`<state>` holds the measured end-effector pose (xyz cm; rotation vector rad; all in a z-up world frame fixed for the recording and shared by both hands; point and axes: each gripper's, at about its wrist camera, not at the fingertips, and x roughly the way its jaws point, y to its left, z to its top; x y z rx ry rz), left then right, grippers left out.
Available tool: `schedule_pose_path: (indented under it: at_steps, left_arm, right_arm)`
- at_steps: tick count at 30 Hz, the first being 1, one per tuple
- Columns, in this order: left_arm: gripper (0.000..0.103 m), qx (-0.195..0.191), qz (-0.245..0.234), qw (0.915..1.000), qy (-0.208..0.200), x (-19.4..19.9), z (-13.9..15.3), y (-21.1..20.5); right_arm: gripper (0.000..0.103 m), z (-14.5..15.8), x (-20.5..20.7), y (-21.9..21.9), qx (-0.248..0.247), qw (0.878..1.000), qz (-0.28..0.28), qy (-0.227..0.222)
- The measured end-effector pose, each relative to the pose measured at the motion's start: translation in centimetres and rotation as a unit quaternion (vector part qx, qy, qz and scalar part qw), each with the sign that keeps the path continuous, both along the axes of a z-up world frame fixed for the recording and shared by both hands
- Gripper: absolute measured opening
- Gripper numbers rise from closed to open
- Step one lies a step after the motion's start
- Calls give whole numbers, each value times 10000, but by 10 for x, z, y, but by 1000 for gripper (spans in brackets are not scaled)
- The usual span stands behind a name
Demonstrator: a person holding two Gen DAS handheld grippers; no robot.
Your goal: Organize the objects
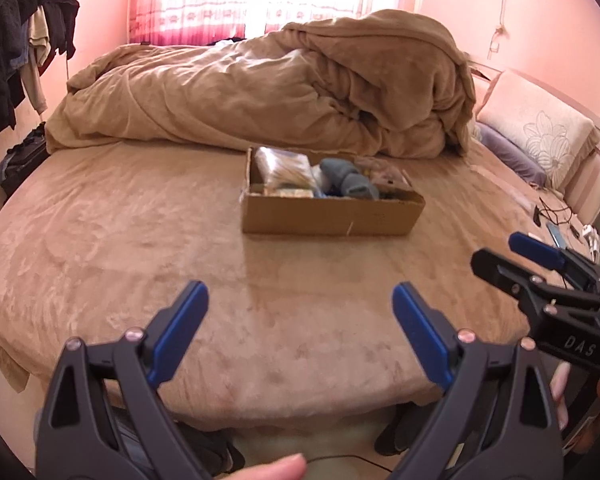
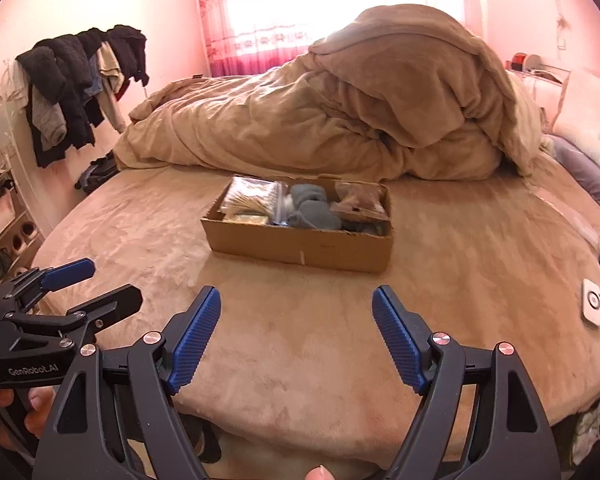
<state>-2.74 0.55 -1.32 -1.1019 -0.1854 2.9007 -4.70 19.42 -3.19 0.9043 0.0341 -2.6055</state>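
A shallow cardboard box (image 1: 332,216) (image 2: 300,246) sits on the tan bed, in front of the heaped duvet. It holds a clear bag of wooden sticks (image 1: 286,168) (image 2: 252,198), grey socks (image 1: 350,182) (image 2: 312,210) and a brownish packet (image 2: 360,198). My left gripper (image 1: 300,312) is open and empty above the bed's near edge, well short of the box. My right gripper (image 2: 296,320) is open and empty, beside the left one. Each gripper shows in the other's view, the right (image 1: 496,256) and the left (image 2: 112,284).
A heaped tan duvet (image 1: 300,88) (image 2: 360,112) fills the far half of the bed. Pillows (image 1: 540,136) lie at the right. A white charger pad (image 2: 592,306) and cables (image 1: 552,208) lie at the right edge. Dark clothes (image 2: 80,80) hang on a rack at the left.
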Motion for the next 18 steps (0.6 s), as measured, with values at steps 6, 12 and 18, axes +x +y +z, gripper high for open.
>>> schedule_pose_path:
  at_steps: [6, 12, 18]
  left_arm:
    - [95, -80, -21, 9999, 69, 13, 3, 8]
    - [95, -91, -46, 9999, 129, 18, 8, 11]
    - [95, -94, -90, 9998, 158, 19, 9, 14]
  right_arm:
    - [81, -3, 12, 10, 12, 9999, -101, -35]
    - [81, -2, 16, 17, -28, 9999, -167, -36]
    - [81, -5, 16, 21, -40, 9998, -196, -67]
